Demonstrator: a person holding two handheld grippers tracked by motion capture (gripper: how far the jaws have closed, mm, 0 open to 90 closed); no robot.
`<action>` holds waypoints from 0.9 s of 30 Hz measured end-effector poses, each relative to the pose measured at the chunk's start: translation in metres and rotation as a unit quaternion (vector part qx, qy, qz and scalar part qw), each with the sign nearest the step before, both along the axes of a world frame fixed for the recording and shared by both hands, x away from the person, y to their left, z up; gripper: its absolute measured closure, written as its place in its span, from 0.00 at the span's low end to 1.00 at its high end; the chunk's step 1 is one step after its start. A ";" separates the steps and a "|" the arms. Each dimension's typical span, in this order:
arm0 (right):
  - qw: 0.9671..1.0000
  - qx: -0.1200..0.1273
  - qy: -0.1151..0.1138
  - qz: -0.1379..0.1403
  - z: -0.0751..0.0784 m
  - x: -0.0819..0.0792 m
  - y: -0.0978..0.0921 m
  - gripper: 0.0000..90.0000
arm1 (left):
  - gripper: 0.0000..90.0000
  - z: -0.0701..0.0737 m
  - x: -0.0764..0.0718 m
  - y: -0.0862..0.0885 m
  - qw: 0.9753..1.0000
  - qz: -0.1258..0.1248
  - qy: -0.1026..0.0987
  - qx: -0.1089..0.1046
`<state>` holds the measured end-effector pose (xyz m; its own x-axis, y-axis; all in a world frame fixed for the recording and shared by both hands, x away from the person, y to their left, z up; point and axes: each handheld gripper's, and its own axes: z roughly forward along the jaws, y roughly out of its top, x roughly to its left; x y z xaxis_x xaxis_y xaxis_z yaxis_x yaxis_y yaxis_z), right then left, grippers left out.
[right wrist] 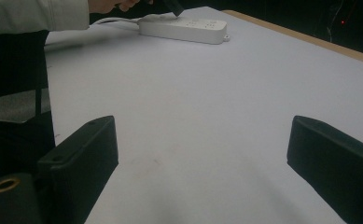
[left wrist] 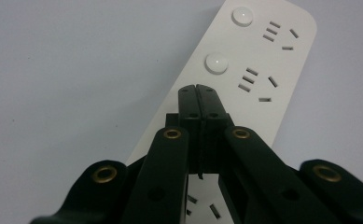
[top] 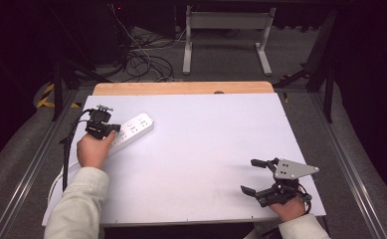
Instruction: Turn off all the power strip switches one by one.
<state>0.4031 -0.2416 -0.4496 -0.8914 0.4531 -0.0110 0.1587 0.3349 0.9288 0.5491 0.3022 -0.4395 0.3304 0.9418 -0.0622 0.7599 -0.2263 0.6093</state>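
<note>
One white power strip (top: 131,130) lies near the far left corner of the white counter (top: 206,149); the left tool (top: 112,130), jaws pressed together and empty, hovers over its middle; the right tool (top: 254,176) rests wide open near the right edge; the strip looks rigid, light and smooth, likely best gripped across its narrow sides.

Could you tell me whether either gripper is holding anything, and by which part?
Nothing is held. The left gripper is shut with its jaws pressed together over the power strip, clamping nothing. The right gripper is open above bare table.
</note>
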 end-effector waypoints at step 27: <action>1.000 -0.002 -0.001 0.004 0.000 -0.001 0.001 0.11 | 1.00 -0.006 0.001 -0.007 0.999 0.015 -0.005 0.028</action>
